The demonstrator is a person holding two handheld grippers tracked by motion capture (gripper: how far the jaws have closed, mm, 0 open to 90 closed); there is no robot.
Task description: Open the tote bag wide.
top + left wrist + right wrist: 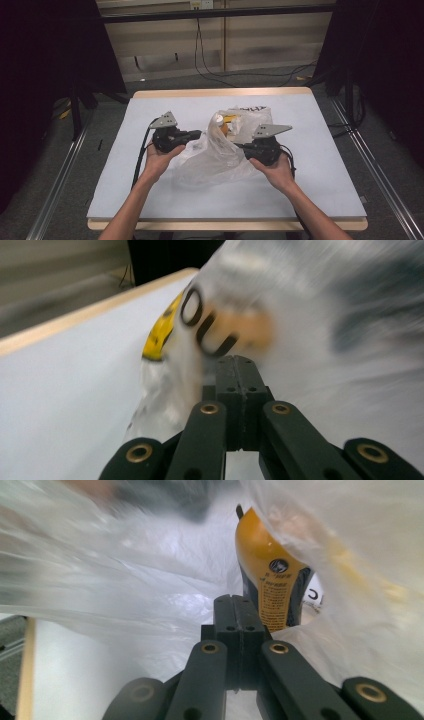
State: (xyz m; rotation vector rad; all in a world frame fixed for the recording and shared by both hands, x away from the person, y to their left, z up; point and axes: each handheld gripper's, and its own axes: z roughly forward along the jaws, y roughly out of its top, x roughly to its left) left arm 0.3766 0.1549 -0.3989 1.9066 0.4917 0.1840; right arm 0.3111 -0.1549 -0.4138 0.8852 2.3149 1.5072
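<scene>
1. High view: left tool (pixel 198 134) and right tool (pixel 239 146) both clamped on the clear plastic bag (pixel 212 160), one at each side, jaws pressed together on the film. Bag in the middle of the pale surface (pixel 320 165), its lower part spread flat toward the person, its upper part gathered around a yellow bottle (pixel 220 125) with a pale cap. Left hand (pixel 161 157) and right hand (pixel 276 170) wrapped under the tool bodies, a grey three-cornered plate on top of each.
2. Left gripper view: black jaws shut tight together, tips buried in blurred plastic film; black lettering and a yellow patch seen through the bag, wooden edge of the surface at upper left.
3. Right gripper view: jaws closed flat against each other, pinching the film; yellow bottle (pixel 267 570) upright just beyond the tips, inside the bag (pixel 125 580).
</scene>
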